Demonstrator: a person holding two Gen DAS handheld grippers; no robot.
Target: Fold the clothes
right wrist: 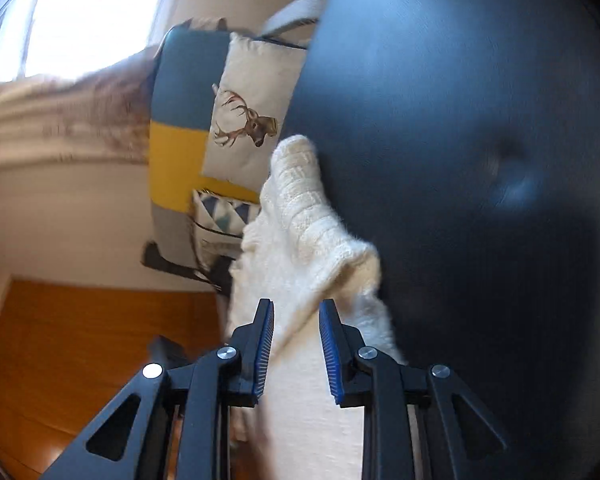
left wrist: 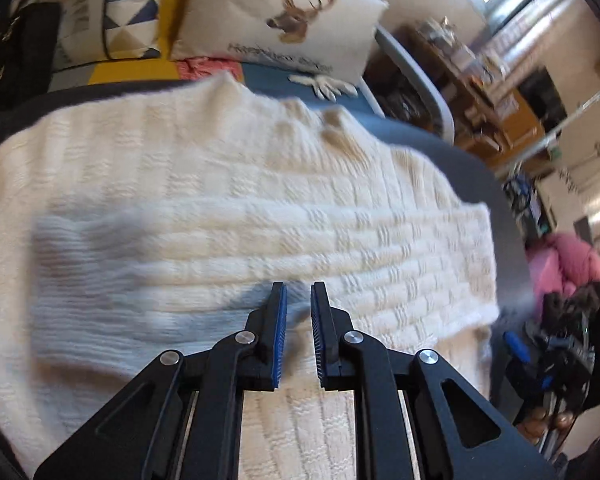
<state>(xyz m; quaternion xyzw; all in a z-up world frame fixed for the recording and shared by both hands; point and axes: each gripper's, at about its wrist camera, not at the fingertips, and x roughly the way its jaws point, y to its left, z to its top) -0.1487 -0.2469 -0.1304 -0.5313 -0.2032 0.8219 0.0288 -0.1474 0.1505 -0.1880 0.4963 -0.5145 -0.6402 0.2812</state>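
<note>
The sweater (left wrist: 228, 184) is cream knitted cloth, ribbed and fuzzy, matt all over. It lies on a dark worktop (right wrist: 460, 120) with a smooth, faintly satin face that catches a soft sheen. The left gripper (left wrist: 299, 300) and the right gripper (right wrist: 296, 320) are matt black plastic, with bright round metal pins at the joints and blue ridged pads (left wrist: 281, 336) inside the fingers. The deer cushion (left wrist: 284, 20) at the far side is plain woven cloth. The floor (right wrist: 80, 340) looks like glossy orange wood.

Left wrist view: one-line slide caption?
Left gripper, jaws slightly apart and empty, over a cream knitted sweater spread on a dark round table.
</note>
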